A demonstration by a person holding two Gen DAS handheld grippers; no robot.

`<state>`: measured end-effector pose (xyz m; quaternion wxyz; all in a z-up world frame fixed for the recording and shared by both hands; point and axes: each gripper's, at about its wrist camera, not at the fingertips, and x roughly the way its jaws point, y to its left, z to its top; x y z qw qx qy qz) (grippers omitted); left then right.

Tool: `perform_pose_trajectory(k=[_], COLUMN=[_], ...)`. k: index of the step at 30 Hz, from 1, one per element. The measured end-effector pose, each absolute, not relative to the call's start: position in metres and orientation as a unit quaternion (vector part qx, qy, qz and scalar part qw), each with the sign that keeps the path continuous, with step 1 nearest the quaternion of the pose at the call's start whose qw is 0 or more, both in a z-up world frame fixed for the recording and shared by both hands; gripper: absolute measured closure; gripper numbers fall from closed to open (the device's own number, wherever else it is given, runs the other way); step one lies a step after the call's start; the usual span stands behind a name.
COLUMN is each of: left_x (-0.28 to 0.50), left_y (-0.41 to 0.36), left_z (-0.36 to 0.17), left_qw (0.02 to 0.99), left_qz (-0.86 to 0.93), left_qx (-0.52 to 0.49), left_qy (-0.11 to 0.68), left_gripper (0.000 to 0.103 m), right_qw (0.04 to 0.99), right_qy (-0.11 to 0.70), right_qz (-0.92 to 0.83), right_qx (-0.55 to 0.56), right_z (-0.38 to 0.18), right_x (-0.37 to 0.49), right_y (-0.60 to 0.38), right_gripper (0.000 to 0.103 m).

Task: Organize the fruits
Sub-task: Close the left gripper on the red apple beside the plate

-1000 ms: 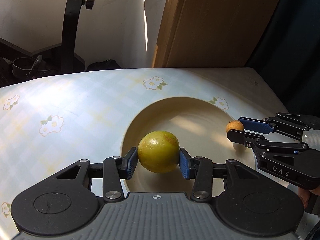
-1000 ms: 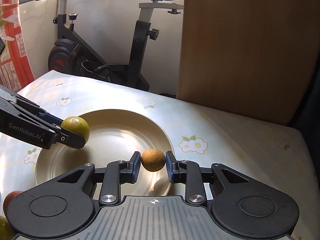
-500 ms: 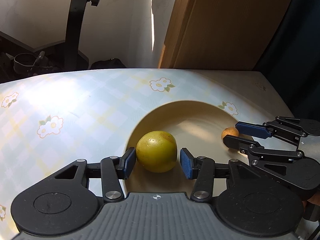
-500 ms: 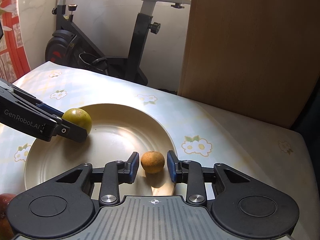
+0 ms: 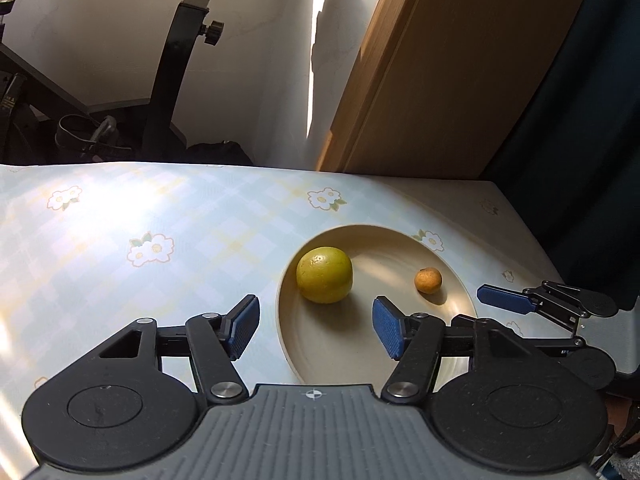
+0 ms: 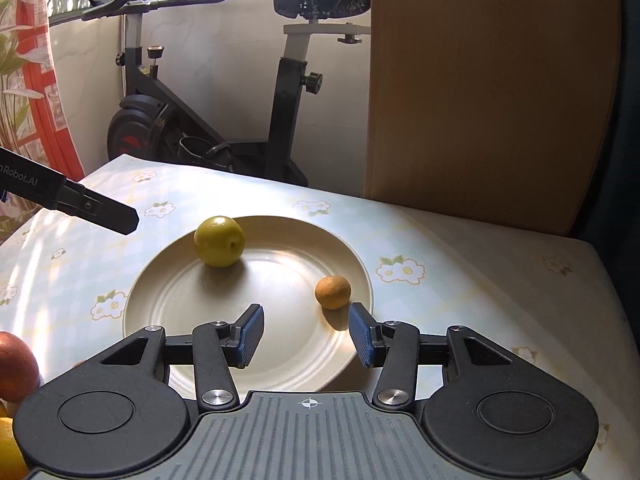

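Observation:
A yellow-green round fruit [image 5: 324, 275] and a small orange fruit [image 5: 428, 280] lie apart on a cream plate [image 5: 360, 356]. My left gripper [image 5: 316, 330] is open and empty, drawn back above the plate's near edge. In the right wrist view the green fruit [image 6: 219, 241] sits at the plate's far left and the orange fruit [image 6: 333, 291] at its right. My right gripper [image 6: 306, 335] is open and empty, just short of the orange fruit. The left gripper's finger [image 6: 100, 212] hovers left of the plate [image 6: 200, 312].
The table has a pale checked cloth with flowers [image 6: 440, 248]. A red fruit [image 6: 16, 366] and a yellow fruit [image 6: 8, 452] lie at the near left edge of the right wrist view. An exercise bike [image 6: 208, 120] and a wooden panel [image 6: 480, 88] stand behind the table.
Both grippers have opened, let go of their fruits on the plate and pulled back and up. The green fruit and the orange fruit now rest free on the plate.

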<state>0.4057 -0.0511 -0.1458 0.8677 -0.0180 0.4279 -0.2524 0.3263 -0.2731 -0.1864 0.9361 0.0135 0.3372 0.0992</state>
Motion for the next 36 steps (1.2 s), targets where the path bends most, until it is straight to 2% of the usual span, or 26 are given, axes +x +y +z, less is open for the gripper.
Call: perform_pose_trajectory(k=[2,12,14,25,36], left_x=[0.396,0.362,0.36,0.354,0.354], left_y=[-0.042,-0.02,-0.018,-0.037,-0.041], left_z=[-0.141,-0.139,-0.141,-0.163,-0.185], left_qw=[0.867,0.854,0.852,0.827,0.793], left_qz=[-0.259,-0.278,-0.276,-0.303,-0.322], left_qx=[-0.019,0.009,0.012,0.004,-0.082], left_qy=[0.426,0.44,0.444,0.474,0.51], left_gripper=[0.037,0.036,0.036,0.038,0.045], right_qw=[0.938,0.935,0.932,0.915,0.896], right_qy=[0.329,0.319,0.325,0.366,0.385], right_qz=[0.104,0.14,0.146,0.17,0.218], right_qx=[0.028,0.065,0.068,0.017,-0.045], right_z=[-0.179,-0.164,-0.164,-0.177,-0.191], right_x=[0.315,0.274,0.271,0.255,0.247], right_y=[-0.273,-0.255,-0.251,-0.231,-0.206], right_gripper=[0.054,0.052,0.049,0.049,0.05])
